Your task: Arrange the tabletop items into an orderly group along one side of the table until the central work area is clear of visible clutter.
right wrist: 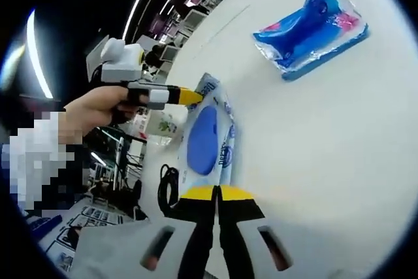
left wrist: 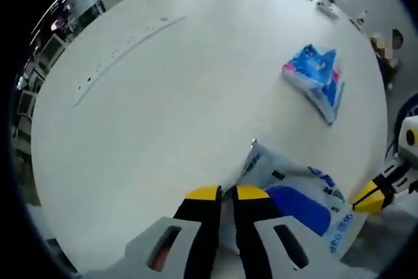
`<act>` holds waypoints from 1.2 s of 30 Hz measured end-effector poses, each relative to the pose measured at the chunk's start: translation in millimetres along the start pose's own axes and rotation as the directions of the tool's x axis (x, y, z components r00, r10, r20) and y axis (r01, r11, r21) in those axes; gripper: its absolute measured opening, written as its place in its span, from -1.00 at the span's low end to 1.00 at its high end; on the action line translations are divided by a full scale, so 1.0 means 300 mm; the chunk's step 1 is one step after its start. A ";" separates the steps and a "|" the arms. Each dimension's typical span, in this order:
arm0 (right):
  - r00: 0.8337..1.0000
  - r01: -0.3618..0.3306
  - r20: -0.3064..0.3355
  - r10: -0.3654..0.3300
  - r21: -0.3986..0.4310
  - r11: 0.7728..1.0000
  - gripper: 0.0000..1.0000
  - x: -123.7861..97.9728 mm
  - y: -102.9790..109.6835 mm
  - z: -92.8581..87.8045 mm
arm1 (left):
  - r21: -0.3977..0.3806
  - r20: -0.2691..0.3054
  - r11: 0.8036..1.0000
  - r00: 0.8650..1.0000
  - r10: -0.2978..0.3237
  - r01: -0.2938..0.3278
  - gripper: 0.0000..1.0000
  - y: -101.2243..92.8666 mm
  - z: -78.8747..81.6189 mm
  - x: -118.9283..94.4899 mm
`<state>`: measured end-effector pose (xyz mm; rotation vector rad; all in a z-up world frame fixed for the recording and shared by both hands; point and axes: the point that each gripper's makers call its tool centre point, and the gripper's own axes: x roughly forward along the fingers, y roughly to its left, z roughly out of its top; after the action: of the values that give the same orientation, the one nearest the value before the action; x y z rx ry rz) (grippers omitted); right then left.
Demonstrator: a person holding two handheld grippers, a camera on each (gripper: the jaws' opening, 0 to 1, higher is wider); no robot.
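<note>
We judge the step in hand to be shifting the white-and-blue wipes pack (left wrist: 297, 204) toward one edge of the counter (left wrist: 163, 115). It is soft and floppy, so it will sag and fold — better dragged low and flat across the surface than lifted high, with both ends moved together so the film does not twist or tear.

In the left gripper view, the left tool (left wrist: 226, 193) has its yellow-tipped jaws pressed nearly together over the near edge of the pack; they appear to be pinching the wrapper. In the right gripper view, the right tool (right wrist: 218, 193) likewise has its jaws almost closed at the other end of the same pack (right wrist: 208, 136), apparently gripping it, though the contact itself is hidden beneath the tips.

The pack lies near the counter's edge. A second, blue tissue packet (left wrist: 317, 78) rests well apart, further in on the counter — it needs moving over too.
</note>
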<state>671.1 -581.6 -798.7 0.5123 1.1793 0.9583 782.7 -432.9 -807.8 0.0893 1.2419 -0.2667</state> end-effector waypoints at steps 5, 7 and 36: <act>0.999 -0.041 -0.025 0.043 0.062 0.997 -1.00 -0.002 0.022 -0.016 | -0.061 -0.013 0.998 1.000 -0.013 0.012 -1.00 -0.006 -0.011 -0.018; 0.998 -0.052 -0.016 0.053 0.077 0.996 -1.00 -0.007 0.028 -0.010 | -0.067 -0.025 0.998 1.000 -0.017 0.015 -1.00 -0.007 -0.020 -0.026; 0.996 -0.044 0.081 0.049 -0.060 0.997 -1.00 -0.191 0.032 0.230 | -0.365 0.172 0.910 0.975 -0.140 0.195 -1.00 -0.131 -0.028 -0.331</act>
<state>727.9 -615.4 -737.3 0.5297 1.0668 0.9990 735.7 -454.0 -714.0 -0.3699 1.1398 -0.1728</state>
